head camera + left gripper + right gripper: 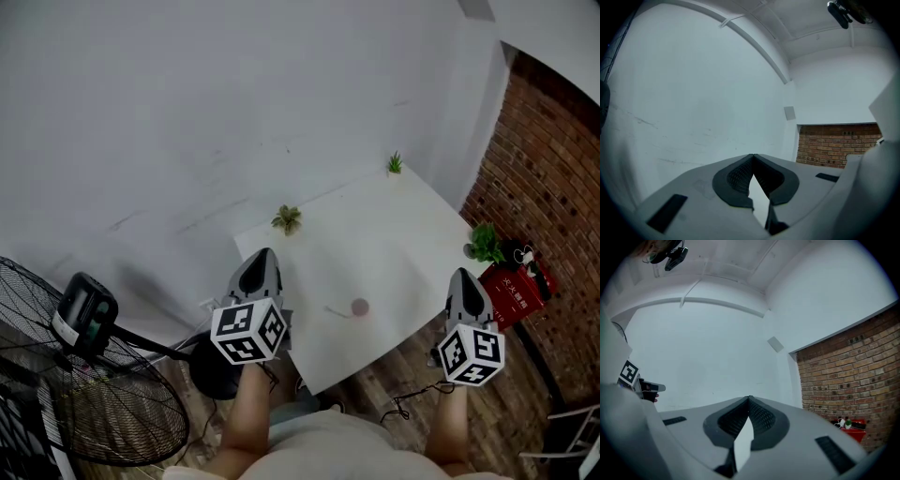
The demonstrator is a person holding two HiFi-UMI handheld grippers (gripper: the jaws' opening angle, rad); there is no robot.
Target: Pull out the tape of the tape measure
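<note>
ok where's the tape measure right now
In the head view the tape measure lies near the front edge of the white table, between the left gripper and right gripper, touching neither.

Small round object (pixel 360 307) on table (pixel 403 234): too tiny for identification.

White square table (pixel 394 234) standing on wood-plank floor (pixel 534 403), one corner pointing toward the camera. Lying on its near half: small round tape measure (pixel 360 307), with a short strip sticking out to its left. Sitting at the left corner: small green plant (pixel 287 219). Sitting at the far corner: second small plant (pixel 395 164). Showing at the right corner: third plant (pixel 484 242); on or beside the table, cannot tell.
</note>
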